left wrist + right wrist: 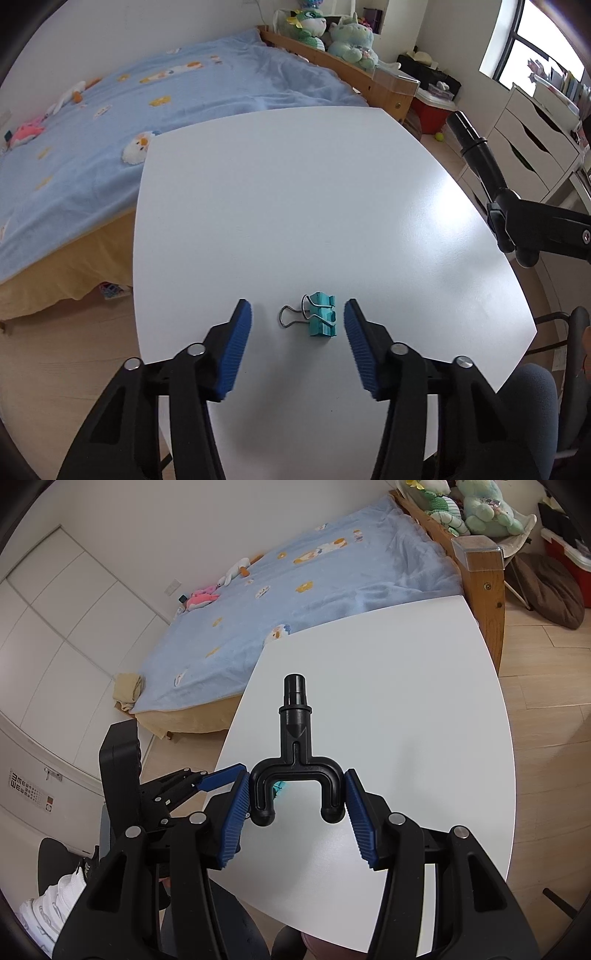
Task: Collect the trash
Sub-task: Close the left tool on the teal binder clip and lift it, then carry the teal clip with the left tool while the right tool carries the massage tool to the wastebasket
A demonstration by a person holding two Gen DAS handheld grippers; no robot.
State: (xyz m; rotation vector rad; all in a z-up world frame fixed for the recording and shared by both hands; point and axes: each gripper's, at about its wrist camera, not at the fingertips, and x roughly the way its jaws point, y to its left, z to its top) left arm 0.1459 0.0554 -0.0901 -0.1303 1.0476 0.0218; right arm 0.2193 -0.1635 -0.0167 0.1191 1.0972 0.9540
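A teal binder clip (322,319) with silver wire handles lies on the white table (295,184) near its front edge. My left gripper (298,306) points down at it, open, with one blue pad on each side of the clip and a gap to both. My right gripper (297,775) is shut on a black forked tube piece (295,738); its pads press on the fork's two legs and the round nozzle end points away over the table (406,701). In the left wrist view that black forked tube piece (480,158) reaches in from the right. A bit of the teal clip (279,786) shows behind the fork.
A bed with a blue blanket (110,129) stands beyond the table's far and left sides, with plush toys (347,40) on its headboard. White drawers (528,147) and a red box (432,110) are at the right. A black chair (122,775) stands left of the table.
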